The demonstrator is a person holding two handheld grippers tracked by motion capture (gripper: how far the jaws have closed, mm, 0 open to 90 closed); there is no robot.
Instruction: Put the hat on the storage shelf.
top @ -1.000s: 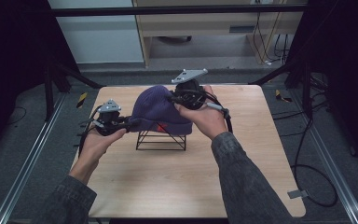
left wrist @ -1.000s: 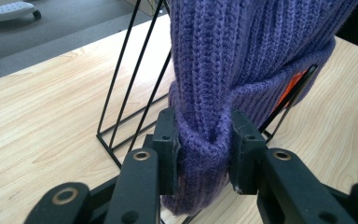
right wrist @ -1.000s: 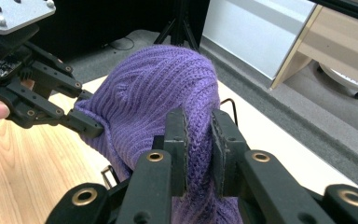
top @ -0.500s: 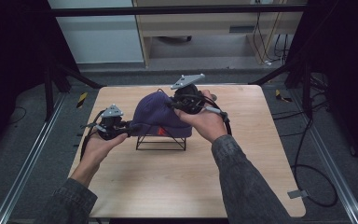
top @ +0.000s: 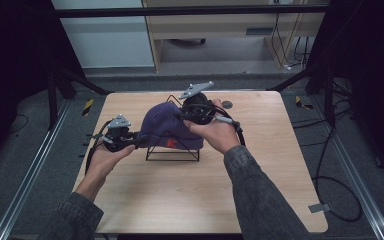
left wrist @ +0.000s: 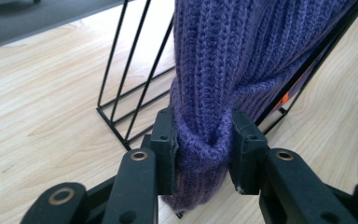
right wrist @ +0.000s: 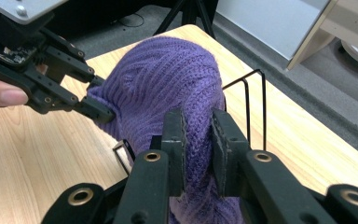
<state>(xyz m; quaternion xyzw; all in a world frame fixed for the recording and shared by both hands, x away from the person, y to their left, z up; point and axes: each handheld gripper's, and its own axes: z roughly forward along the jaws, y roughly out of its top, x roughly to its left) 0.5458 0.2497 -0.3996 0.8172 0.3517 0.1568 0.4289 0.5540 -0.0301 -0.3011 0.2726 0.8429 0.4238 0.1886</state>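
Note:
A purple knit beanie (top: 166,127) hangs over a black wire rack (top: 172,154) in the middle of the wooden table (top: 195,195). My left gripper (top: 139,140) is shut on the beanie's folded rim at its left end; the knit (left wrist: 242,56) bunches between the pads, with the rack's wires (left wrist: 126,88) behind. My right gripper (top: 182,116) is shut on the beanie's right side, where a fold of the beanie (right wrist: 168,79) is pinched. The left gripper (right wrist: 98,109) also shows across the hat, beside the rack (right wrist: 251,102).
A small dark round disc (top: 227,105) lies on the table behind the right hand. The table's edges drop to a grey floor with metal rails (top: 25,185) and cables (top: 330,150). Bare wood stretches in front of the rack.
The beanie has come down a little over the wire rack, stretched between both grippers. Both hands have shifted only slightly.

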